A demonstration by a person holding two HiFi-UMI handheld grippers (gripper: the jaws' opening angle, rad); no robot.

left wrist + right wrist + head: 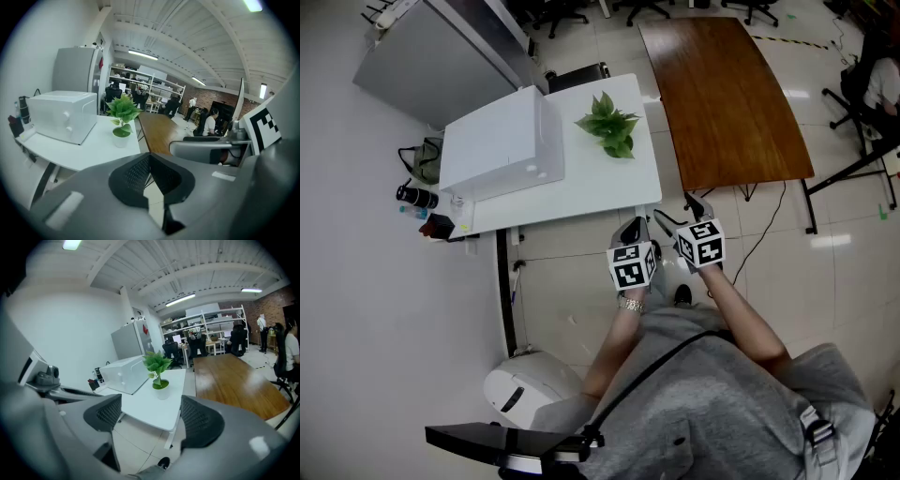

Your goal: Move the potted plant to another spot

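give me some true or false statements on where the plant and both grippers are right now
1. The potted plant stands on the white table. True.
2. The right hand-held gripper is clamped on the potted plant. False: its jaws stand apart with nothing between them, and the plant is well beyond them on the table.
3. In the head view, the white appliance sits to the left of the potted plant on the same table. True.
4. The left hand-held gripper has its jaws wide apart. False: its jaws are together and hold nothing.
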